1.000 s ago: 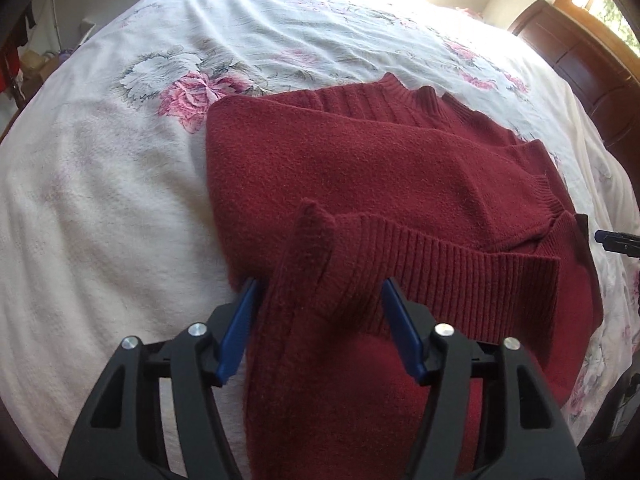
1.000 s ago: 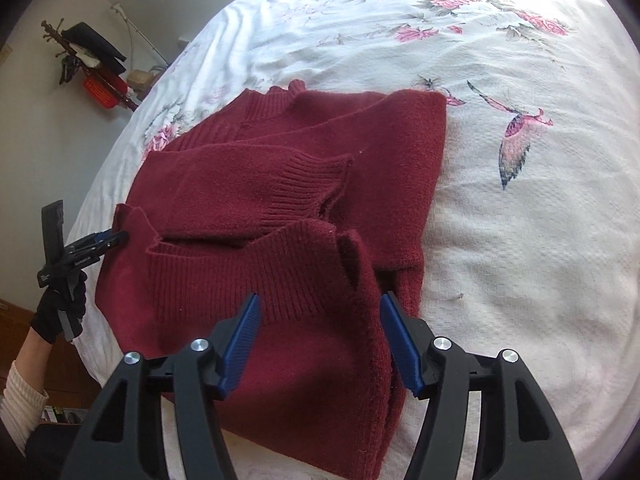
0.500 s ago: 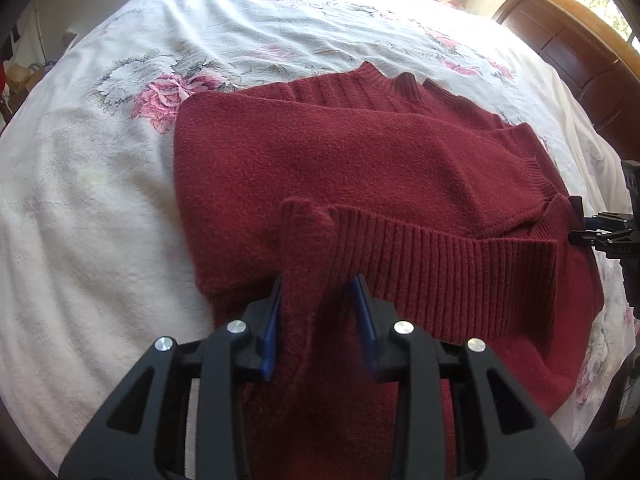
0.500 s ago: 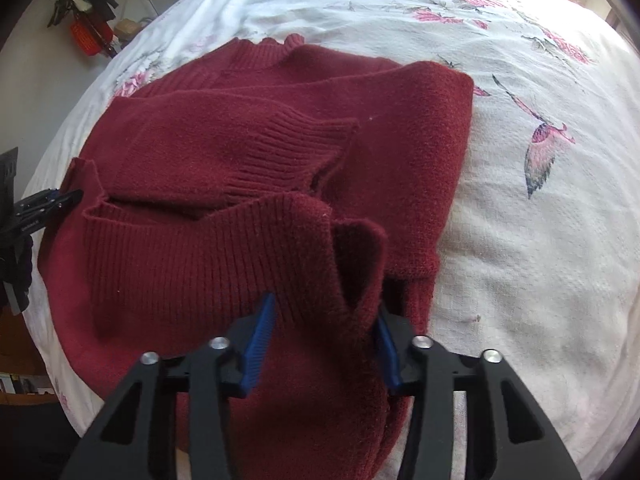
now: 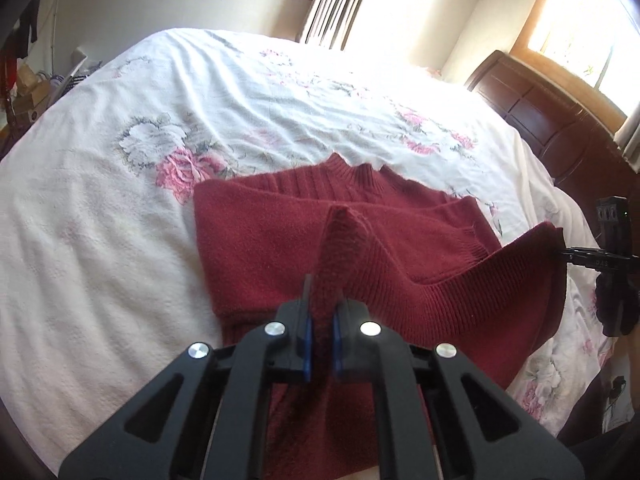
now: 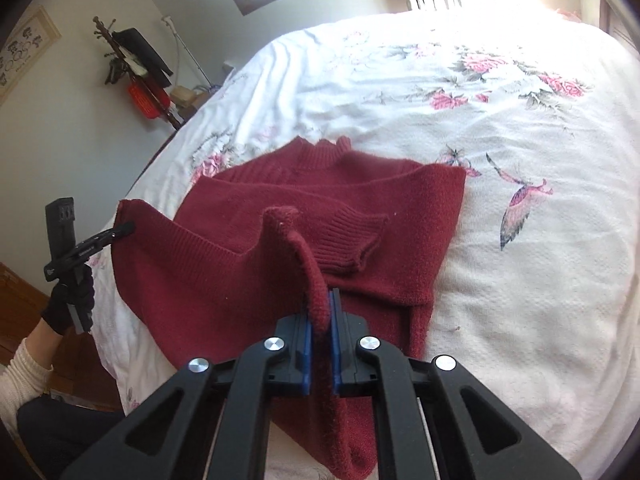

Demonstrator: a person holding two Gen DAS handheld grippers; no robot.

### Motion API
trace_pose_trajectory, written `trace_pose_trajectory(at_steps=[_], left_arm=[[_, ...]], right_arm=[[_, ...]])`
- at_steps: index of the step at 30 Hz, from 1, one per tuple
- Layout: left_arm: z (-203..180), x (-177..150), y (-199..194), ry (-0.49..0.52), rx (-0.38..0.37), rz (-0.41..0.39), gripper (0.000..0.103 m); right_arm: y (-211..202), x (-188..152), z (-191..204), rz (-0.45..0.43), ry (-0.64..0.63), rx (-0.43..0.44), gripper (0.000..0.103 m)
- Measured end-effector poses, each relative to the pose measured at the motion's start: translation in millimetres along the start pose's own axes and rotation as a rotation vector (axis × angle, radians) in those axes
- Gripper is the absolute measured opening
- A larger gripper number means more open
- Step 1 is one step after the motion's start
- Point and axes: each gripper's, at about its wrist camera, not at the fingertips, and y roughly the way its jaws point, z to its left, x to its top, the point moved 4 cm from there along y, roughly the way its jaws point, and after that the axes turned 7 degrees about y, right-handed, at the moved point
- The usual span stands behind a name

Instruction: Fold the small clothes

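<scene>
Left hand-held gripper (image 5: 319, 332), right hand-held gripper (image 6: 320, 336) each pinch red sweater (image 5: 260, 240) hem.

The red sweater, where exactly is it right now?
The red sweater lies on the floral bedspread, its ribbed hem lifted between the left gripper and right gripper.

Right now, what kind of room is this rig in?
A bedroom, most likely: a bed with a floral bedspread, a dark wooden headboard, and a coat stand by the wall. The red sweater lies on the bed.
</scene>
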Motion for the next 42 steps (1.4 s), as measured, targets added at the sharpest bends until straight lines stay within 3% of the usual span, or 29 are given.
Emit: trace_pose_trajectory(at_steps=[5, 10, 14, 18, 25, 28, 29, 30, 34, 37, 39, 42], left_arm=[[9, 45, -9, -0.03, 0.059, -0.106, 0.005], [24, 98, 17, -0.045, 0.109, -0.149, 0.005], [36, 117, 55, -0.053, 0.122, -0.123, 0.005], [40, 115, 102, -0.028, 0.139, -0.057, 0.005], [56, 83, 172, -0.037, 0.19, 0.092, 0.008], [72, 68, 186, -0.074, 0.219, 0.154, 0.017], [78, 64, 186, -0.098, 0.222, 0.159, 0.021], [85, 61, 183, -0.127, 0.218, 0.155, 0.028], [97, 58, 150, -0.222, 0.202, 0.112, 0.033], [77, 58, 115, -0.179, 0.181, 0.07, 0.045], [55, 54, 97, -0.134, 0.164, 0.076, 0.059], [23, 38, 79, -0.098, 0.091, 0.101, 0.067]], right_arm=[[-21, 42, -3, -0.075, 0.014, -0.036, 0.007], [2, 101, -13, -0.097, 0.064, -0.082, 0.007], [35, 132, -27, -0.073, 0.103, -0.134, 0.007], [70, 144, -42, -0.034, 0.121, -0.198, 0.007], [135, 131, -77, 0.062, 0.174, -0.318, 0.008], [151, 120, -92, 0.094, 0.197, -0.376, 0.015], [153, 116, -96, 0.105, 0.201, -0.398, 0.021], [153, 113, -98, 0.11, 0.204, -0.405, 0.025], [130, 103, -98, 0.089, 0.219, -0.371, 0.032], [97, 90, -92, 0.067, 0.289, -0.306, 0.041], [79, 73, -83, 0.076, 0.301, -0.267, 0.052], [59, 45, -70, 0.086, 0.283, -0.246, 0.062]])
